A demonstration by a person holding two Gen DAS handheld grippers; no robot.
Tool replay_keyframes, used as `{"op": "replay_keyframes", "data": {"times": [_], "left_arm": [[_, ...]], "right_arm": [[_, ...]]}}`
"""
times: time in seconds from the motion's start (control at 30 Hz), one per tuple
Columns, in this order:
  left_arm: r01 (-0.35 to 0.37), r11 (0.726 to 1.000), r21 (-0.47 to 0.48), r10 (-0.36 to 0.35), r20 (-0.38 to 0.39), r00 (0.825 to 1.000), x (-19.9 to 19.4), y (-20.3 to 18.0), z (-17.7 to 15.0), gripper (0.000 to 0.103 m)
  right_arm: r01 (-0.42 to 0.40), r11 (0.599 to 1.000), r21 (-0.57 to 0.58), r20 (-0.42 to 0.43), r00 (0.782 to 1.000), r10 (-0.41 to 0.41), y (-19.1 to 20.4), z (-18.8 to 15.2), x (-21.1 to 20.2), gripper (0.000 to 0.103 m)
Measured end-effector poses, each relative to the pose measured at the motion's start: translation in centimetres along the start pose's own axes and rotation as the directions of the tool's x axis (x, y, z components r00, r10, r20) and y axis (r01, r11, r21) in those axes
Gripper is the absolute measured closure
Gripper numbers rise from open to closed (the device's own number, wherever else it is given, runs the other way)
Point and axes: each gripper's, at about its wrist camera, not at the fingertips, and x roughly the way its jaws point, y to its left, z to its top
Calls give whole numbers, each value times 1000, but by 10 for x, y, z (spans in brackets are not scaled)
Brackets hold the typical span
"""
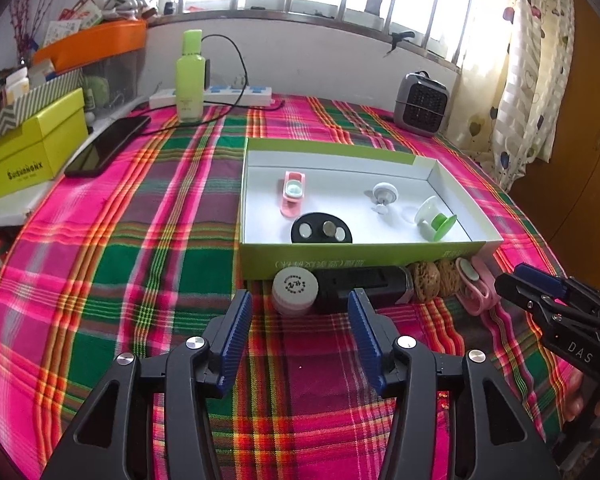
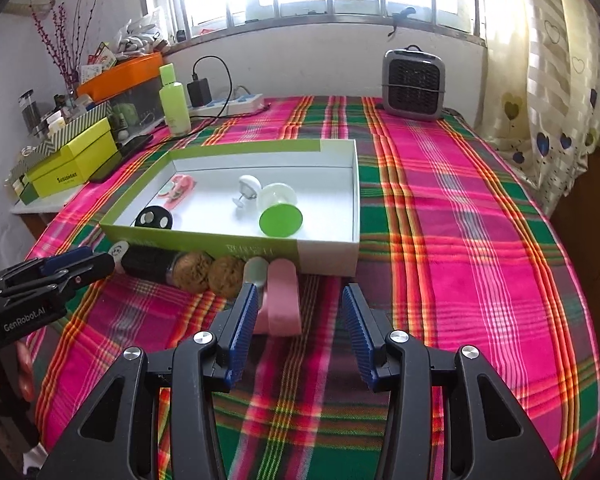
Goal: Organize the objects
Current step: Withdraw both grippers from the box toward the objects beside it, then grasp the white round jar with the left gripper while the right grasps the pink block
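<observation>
A green-and-white box (image 1: pixel 360 254) (image 2: pixel 328 250) lies open on the plaid cloth. Inside are a pink clip (image 1: pixel 294 192), a black disc (image 1: pixel 321 230), a white suction hook (image 1: pixel 385 196) and a green-and-clear suction cup (image 1: pixel 436 218) (image 2: pixel 280 210). Along its near side lie a white round jar (image 1: pixel 294 290), a black cylinder (image 1: pixel 360 288), two brown walnuts (image 1: pixel 436 280) (image 2: pixel 208 274) and a pink clip (image 1: pixel 478 286) (image 2: pixel 282 300). My left gripper (image 1: pixel 300 308) is open just before the jar. My right gripper (image 2: pixel 300 304) is open, the pink clip at its left finger.
A green bottle (image 1: pixel 190 76), a power strip (image 1: pixel 212 96) and a phone (image 1: pixel 108 146) lie at the back left by a yellow box (image 1: pixel 24 154). A grey heater (image 1: pixel 420 104) (image 2: pixel 414 84) stands at the back right.
</observation>
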Motion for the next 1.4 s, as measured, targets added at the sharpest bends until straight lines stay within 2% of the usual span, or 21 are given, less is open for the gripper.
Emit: {"op": "replay_keyframes", "data": {"times": [0.53, 0.77, 1.2, 1.4], "left_arm": [[27, 999, -24, -29, -49, 998, 14, 5, -2, 54], [10, 999, -35, -12, -62, 998, 20, 6, 2, 53], [14, 998, -62, -18, -66, 998, 23, 12, 4, 53], [0, 998, -68, -5, -68, 998, 23, 14, 4, 53]], "right_arm": [[14, 1000, 21, -42, 999, -13, -9, -4, 6, 57], [-7, 999, -37, -59, 998, 4, -1, -2, 9, 57], [5, 999, -41, -61, 998, -8, -7, -2, 5, 58], [-2, 997, -73, -95, 995, -5, -1, -3, 14, 58]]}}
